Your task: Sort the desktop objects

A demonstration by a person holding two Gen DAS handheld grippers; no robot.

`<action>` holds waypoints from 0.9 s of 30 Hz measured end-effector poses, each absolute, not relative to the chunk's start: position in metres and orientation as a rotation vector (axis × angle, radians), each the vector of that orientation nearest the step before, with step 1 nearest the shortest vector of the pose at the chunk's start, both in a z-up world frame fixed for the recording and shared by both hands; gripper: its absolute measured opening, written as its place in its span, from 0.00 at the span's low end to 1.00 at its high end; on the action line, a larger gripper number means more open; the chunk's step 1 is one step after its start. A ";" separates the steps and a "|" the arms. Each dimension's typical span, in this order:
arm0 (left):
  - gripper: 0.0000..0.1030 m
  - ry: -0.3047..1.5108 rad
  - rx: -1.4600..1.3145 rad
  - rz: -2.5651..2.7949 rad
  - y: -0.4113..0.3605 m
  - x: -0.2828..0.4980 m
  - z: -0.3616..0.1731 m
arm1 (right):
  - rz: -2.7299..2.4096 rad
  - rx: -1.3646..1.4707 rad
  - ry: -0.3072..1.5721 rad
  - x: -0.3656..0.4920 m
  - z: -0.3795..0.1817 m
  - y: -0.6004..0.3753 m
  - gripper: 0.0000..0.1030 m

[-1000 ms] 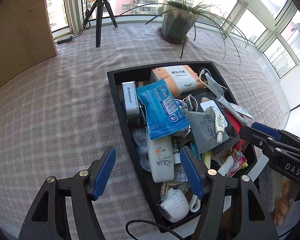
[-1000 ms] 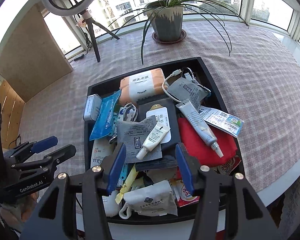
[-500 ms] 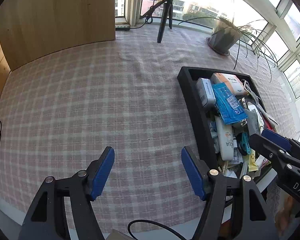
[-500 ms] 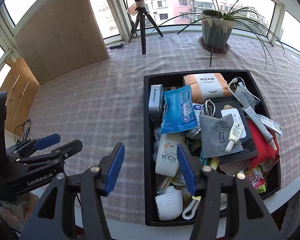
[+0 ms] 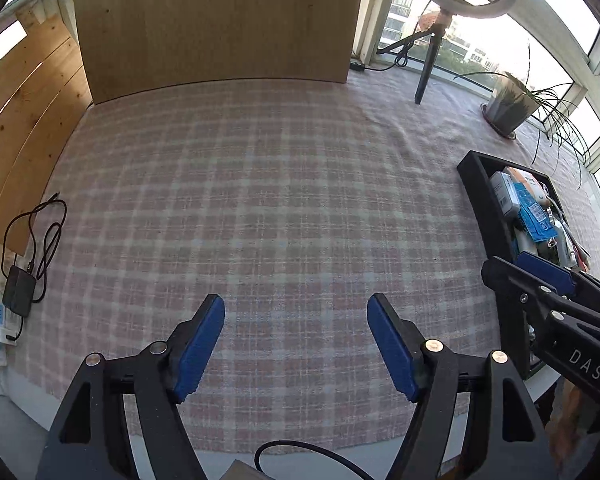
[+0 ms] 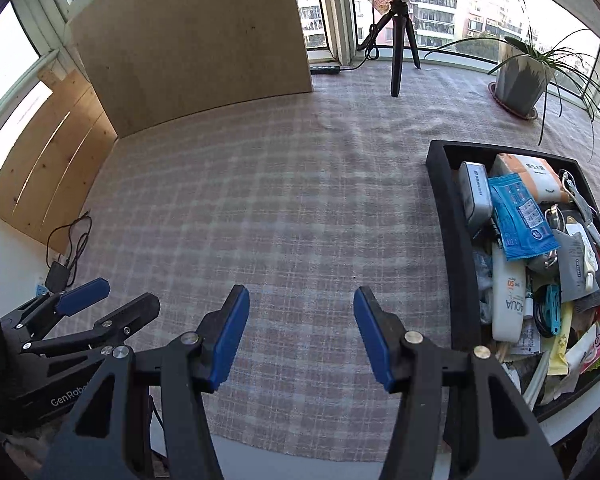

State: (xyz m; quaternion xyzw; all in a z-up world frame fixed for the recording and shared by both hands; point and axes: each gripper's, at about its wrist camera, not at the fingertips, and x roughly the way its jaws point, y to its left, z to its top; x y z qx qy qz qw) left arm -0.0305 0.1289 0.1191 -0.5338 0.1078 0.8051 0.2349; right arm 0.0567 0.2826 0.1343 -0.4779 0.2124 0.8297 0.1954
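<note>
A black tray (image 6: 444, 208) full of mixed small items stands at the right of the table; it also shows in the left wrist view (image 5: 496, 220). In it lie a blue wipes packet (image 6: 520, 216), a white AQUA sunscreen tube (image 6: 508, 300), an orange tissue pack (image 6: 532, 176) and a grey tin (image 6: 476, 196). My left gripper (image 5: 296, 340) is open and empty over bare tablecloth, left of the tray. My right gripper (image 6: 300, 332) is open and empty, also over the cloth left of the tray.
A plaid tablecloth (image 5: 260, 200) covers the table. A wooden board (image 6: 188, 40) stands at the back, with a tripod (image 6: 398, 40) and a potted plant (image 6: 520, 80) to its right. A charger with its cable (image 5: 20, 292) hangs past the left edge.
Both grippers have swung left, away from the tray and over the bare cloth. The tray has shifted from the centre of both views to the right edge. Both stay open and empty.
</note>
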 end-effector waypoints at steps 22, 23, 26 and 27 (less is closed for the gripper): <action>0.73 0.233 -1.575 2.203 0.039 -0.081 0.092 | 2.298 -1.424 0.600 -0.011 0.109 0.212 0.52; 0.73 0.224 -1.579 2.202 0.037 -0.083 0.092 | 2.300 -1.425 0.594 -0.012 0.109 0.211 0.52; 0.73 0.202 -1.566 2.211 0.031 -0.087 0.094 | 2.302 -1.428 0.575 -0.015 0.110 0.209 0.52; 0.73 0.199 -1.551 2.218 0.029 -0.087 0.096 | 2.302 -1.430 0.573 -0.015 0.109 0.209 0.52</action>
